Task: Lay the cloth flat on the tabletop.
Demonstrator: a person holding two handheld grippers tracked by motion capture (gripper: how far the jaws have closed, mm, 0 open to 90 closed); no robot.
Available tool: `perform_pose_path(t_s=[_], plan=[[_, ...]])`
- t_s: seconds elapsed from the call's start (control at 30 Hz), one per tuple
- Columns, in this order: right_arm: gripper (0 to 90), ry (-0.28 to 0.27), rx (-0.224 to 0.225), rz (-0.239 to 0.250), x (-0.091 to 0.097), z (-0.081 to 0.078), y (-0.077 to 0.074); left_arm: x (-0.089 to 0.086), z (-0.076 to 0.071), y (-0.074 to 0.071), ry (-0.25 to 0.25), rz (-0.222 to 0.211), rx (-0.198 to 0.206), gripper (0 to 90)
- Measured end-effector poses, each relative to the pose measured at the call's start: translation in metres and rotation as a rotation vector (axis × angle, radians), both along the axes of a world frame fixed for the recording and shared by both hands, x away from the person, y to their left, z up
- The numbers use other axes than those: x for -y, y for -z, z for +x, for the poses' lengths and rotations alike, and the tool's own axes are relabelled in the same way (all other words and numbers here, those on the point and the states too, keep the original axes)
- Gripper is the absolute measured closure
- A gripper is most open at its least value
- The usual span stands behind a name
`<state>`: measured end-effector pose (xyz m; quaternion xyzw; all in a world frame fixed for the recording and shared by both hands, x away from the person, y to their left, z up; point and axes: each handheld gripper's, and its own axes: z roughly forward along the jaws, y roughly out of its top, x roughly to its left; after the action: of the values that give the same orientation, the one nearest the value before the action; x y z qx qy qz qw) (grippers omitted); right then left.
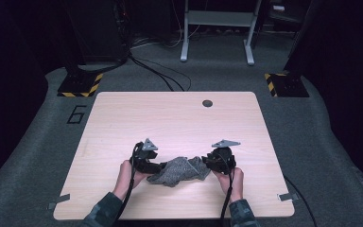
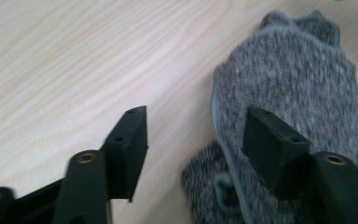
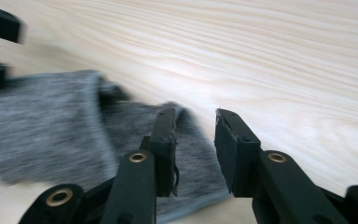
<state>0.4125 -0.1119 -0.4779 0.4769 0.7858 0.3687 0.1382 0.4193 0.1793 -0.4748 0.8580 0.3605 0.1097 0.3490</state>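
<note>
Pale wood-grain table (image 1: 179,118) carries the work, near the person's edge. On the left gripper (image 2: 193,135) the jaws stand parted: one hangs over bare wood, the other over the grey knit cloth (image 2: 289,88), and neither pad presses on it. On the right gripper (image 3: 195,140) the jaws are apart by a narrow gap; the cloth's edge lies under and beside one jaw, with nothing pinched between them.

One cloth is there, a heathered grey knit with a thin, lighter bound edge. From above it lies crumpled in a low bunch (image 1: 179,171) flat on the table, between the two grippers and touching or nearly touching both. In the left gripper view it shows a rounded end and a fold lapping over a lower layer.

Two grippers, left (image 1: 146,158) and right (image 1: 221,158), each in one hand, flank it. Farther up the table sits one dark round hole (image 1: 207,103).
</note>
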Motion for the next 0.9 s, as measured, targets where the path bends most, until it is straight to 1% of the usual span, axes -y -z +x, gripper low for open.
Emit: perform_pose_path(t_s=[0.03,0.07,0.1,0.13,0.17,0.2,0.23,0.3,0.33,0.37,0.4,0.47,0.5,0.53,0.6,0.63,0.67,0.7,0.77,0.8,0.83,0.9], plan=[[67.8,0.017,-0.022,-0.017,0.001,0.005,0.003,0.004,0.002,0.0,0.003,-0.004,-0.008,35.5],[67.5,0.015,-0.032,-0.021,0.002,0.008,0.007,0.008,0.004,0.0,0.017,-0.013,-0.012,34.0],[67.0,0.019,-0.043,-0.027,0.002,0.011,0.01,0.011,0.004,0.0,0.02,-0.011,-0.016,32.7],[66.7,0.027,-0.059,-0.025,0.001,0.011,0.012,0.016,0.005,0.001,0.034,-0.016,-0.022,32.1],[66.1,0.023,-0.076,-0.039,0.0,0.011,0.015,0.019,0.004,0.001,0.048,-0.011,-0.03,31.1],[65.6,0.028,-0.079,-0.045,-0.001,0.011,0.017,0.023,0.003,0.002,0.052,-0.011,-0.032,30.4],[65.5,0.032,-0.086,-0.051,-0.002,0.009,0.019,0.025,0.003,0.003,0.066,0.003,-0.036,30.7],[64.0,0.024,-0.091,-0.061,-0.002,0.006,0.021,0.028,0.001,0.006,0.078,0.01,-0.044,35.8],[64.3,0.023,-0.1,-0.062,-0.002,0.004,0.022,0.028,0.0,0.007,0.087,0.007,-0.048,41.2],[64.8,0.028,-0.103,-0.064,-0.002,0.003,0.023,0.029,0.0,0.008,0.099,0.014,-0.051,48.3],[66.0,0.028,-0.11,-0.068,-0.002,0.001,0.024,0.029,-0.001,0.01,0.105,0.016,-0.054,55.1],[70.5,0.02,-0.11,-0.088,-0.004,0.0,0.028,0.029,-0.003,0.013,0.115,0.025,-0.048,70.4],[73.1,0.024,-0.095,-0.098,-0.004,-0.001,0.029,0.028,-0.004,0.015,0.117,0.029,-0.048,76.6],[75.1,0.02,-0.092,-0.111,-0.004,-0.001,0.029,0.028,-0.005,0.016,0.118,0.039,-0.043,82.3],[78.6,0.027,-0.082,-0.122,-0.005,-0.002,0.029,0.025,-0.007,0.018,0.104,0.038,-0.029,88.3],[80.4,0.023,-0.073,-0.132,-0.005,-0.002,0.029,0.024,-0.007,0.017,0.099,0.044,-0.023,89.7],[81.2,0.026,-0.076,-0.134,-0.005,-0.003,0.029,0.021,-0.008,0.018,0.089,0.045,-0.01,89.9],[82.0,0.023,-0.068,-0.137,-0.005,-0.003,0.029,0.019,-0.008,0.017,0.075,0.047,0.002,89.9],[82.2,0.023,-0.062,-0.136,-0.003,-0.003,0.03,0.013,-0.008,0.016,0.063,0.059,0.016,89.9],[82.1,0.024,-0.065,-0.144,-0.002,-0.004,0.029,0.01,-0.008,0.015,0.056,0.057,0.019,89.9],[82.1,0.024,-0.057,-0.148,-0.001,-0.003,0.03,0.008,-0.008,0.015,0.046,0.061,0.027,90.0],[81.7,0.035,-0.063,-0.143,-0.001,-0.004,0.03,0.002,-0.007,0.016,0.031,0.058,0.027,90.0]])
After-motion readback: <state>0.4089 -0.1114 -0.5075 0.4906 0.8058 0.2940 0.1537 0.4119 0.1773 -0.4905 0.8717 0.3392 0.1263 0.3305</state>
